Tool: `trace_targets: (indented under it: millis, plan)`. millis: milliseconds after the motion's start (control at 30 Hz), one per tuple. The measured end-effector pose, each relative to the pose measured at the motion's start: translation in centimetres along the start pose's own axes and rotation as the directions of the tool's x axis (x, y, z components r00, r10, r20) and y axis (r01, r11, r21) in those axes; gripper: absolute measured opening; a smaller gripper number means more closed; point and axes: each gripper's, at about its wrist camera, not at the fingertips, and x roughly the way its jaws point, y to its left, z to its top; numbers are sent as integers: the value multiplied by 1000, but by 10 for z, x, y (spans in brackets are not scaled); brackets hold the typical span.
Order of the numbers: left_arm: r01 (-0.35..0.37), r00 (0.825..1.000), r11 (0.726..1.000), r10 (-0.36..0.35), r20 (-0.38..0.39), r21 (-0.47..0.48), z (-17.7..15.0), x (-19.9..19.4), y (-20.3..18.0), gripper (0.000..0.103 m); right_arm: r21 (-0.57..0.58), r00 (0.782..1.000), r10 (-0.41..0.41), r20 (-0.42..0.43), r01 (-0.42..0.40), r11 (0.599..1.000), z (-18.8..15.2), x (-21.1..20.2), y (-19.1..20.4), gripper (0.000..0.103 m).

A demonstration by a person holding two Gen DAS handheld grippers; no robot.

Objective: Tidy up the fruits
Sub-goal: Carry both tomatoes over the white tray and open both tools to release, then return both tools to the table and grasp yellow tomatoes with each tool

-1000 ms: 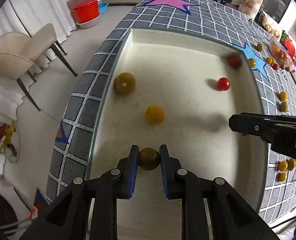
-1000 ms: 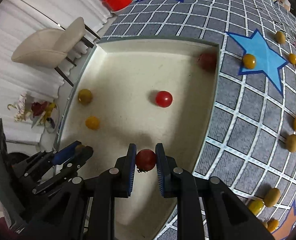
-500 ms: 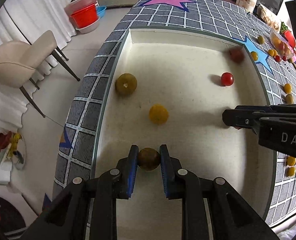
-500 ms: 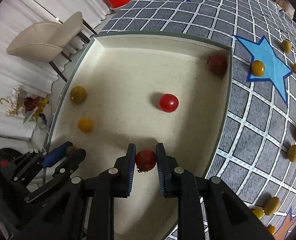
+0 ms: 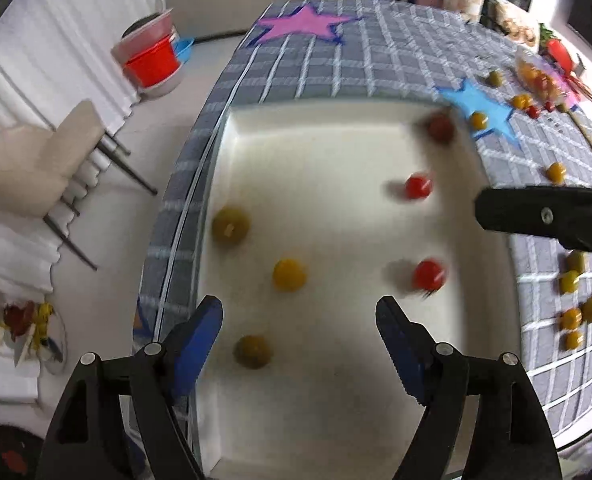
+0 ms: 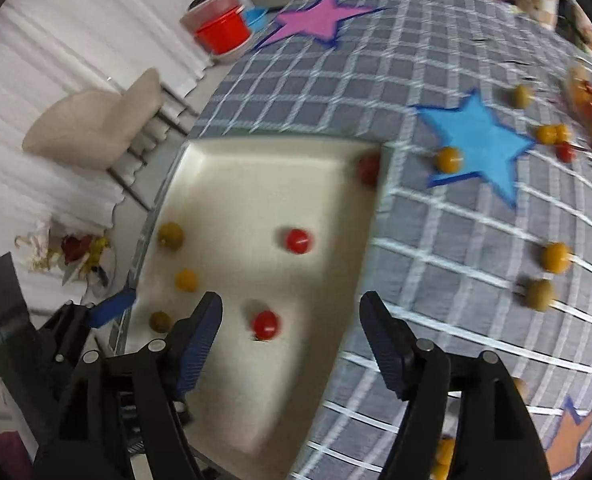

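A cream tray (image 5: pixel 336 128) (image 6: pixel 264 152) on the grey checked table holds several small fruits. My left gripper (image 5: pixel 298 322) hangs above its near end, jaws opening wide, with an olive-brown fruit (image 5: pixel 253 351) lying loose on the tray floor between and below them. My right gripper (image 6: pixel 291 318) is likewise opening, and a red tomato (image 6: pixel 265 324) (image 5: pixel 429 275) rests free on the tray beneath it. Also in the tray are a yellow fruit (image 5: pixel 289 275), a green one (image 5: pixel 230 225), another red tomato (image 5: pixel 418 186) and a dark red one (image 5: pixel 440 128) in the far corner.
Loose yellow, green and red fruits (image 6: pixel 555 257) are scattered over the tablecloth right of the tray, near a blue star (image 6: pixel 478 142). A beige chair (image 5: pixel 36 168) and red tubs (image 5: pixel 152 64) stand on the floor to the left. The table edge runs along the tray's left side.
Both grippers have opened and lifted. The olive-brown fruit and the red tomato, gripped before, now lie loose on the tray floor.
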Motion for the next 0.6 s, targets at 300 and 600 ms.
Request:
trace_targets:
  millis: [300, 600]
  plan:
    - [89, 990, 987, -102, 96, 130, 67, -21, -65, 80, 230, 988, -152, 32, 141, 963, -9, -46, -110, 75]
    - [128, 982, 972, -152, 114, 195, 133, -3, -125, 80, 343, 983, -181, 37, 157, 926, -4, -46, -166, 74]
